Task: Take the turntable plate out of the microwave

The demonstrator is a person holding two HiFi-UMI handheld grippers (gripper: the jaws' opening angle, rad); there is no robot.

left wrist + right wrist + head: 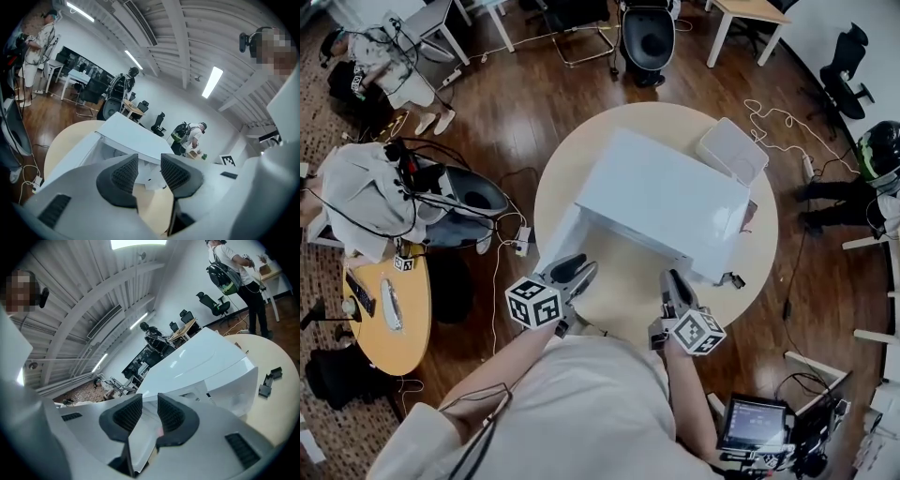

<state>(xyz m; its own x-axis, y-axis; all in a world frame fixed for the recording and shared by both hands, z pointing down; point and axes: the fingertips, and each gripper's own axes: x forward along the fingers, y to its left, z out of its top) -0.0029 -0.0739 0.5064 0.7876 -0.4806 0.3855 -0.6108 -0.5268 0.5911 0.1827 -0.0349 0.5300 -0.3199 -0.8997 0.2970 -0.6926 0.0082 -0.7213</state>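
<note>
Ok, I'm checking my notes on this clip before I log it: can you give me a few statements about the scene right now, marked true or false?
1. The microwave stands on a round table. True.
2. The left claw grips the turntable plate. False: its jaws stand apart with nothing between them.
3. The right claw is empty. True.
4. The microwave is the only thing on the table. False: a white box sits beside it at the table's far edge.
</note>
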